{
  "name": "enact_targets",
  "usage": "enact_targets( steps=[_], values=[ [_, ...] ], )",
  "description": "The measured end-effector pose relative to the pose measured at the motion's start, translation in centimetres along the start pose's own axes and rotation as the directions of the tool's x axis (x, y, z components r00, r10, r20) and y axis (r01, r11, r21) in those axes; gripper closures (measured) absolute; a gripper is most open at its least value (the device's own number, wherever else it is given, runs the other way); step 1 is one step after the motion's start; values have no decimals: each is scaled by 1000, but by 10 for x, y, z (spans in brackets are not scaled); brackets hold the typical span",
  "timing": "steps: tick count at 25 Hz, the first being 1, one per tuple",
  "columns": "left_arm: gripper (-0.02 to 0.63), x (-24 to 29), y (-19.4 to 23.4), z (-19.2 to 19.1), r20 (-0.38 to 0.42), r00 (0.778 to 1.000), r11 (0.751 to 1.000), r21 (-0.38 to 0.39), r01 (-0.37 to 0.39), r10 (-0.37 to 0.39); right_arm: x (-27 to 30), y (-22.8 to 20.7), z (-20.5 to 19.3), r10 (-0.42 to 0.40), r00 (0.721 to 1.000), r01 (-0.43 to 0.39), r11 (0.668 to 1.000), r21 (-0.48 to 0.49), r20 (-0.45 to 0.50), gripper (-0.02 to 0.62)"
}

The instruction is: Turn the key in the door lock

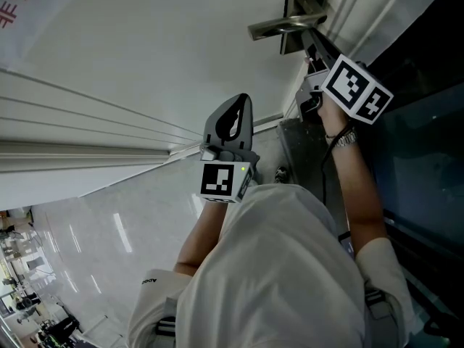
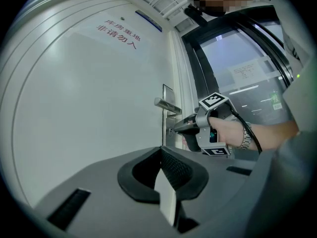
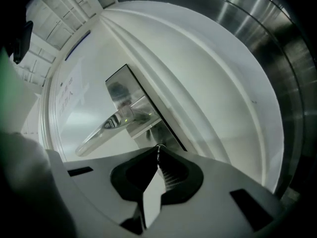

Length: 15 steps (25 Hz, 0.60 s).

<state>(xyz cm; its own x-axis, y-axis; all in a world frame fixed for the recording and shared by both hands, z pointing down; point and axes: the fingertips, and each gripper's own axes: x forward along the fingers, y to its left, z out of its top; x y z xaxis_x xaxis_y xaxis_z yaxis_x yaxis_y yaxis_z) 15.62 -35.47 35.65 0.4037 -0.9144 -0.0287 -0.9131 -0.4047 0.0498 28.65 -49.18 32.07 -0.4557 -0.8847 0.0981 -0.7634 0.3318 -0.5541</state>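
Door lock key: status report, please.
Right claw shut on small metal key at steel lock plate, below silver lever handle. Left claw shut, empty, back from white door. Nothing in the way.

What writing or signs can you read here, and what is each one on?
"库房重地": red characters, upper line on the white door.
"非请勿入": red line below it.
Blue plate above the door: too small to read.
Paper notice on the glass: blurred.
Sleeve print: too small.
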Motion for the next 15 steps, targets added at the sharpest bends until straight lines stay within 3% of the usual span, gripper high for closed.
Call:
enact_targets(
  steps=[7,15],
  values=[
    [597,-2,1,-1,-16,1000,1000,-4,-3,3,-2,-3,0,43,999,-43,974,224,7,584],
    [597,-1,0,-4,-17,1000,1000,-3,3,-3,-2,-5,-1,86,996,-92,895,437,34,583]
  ],
)
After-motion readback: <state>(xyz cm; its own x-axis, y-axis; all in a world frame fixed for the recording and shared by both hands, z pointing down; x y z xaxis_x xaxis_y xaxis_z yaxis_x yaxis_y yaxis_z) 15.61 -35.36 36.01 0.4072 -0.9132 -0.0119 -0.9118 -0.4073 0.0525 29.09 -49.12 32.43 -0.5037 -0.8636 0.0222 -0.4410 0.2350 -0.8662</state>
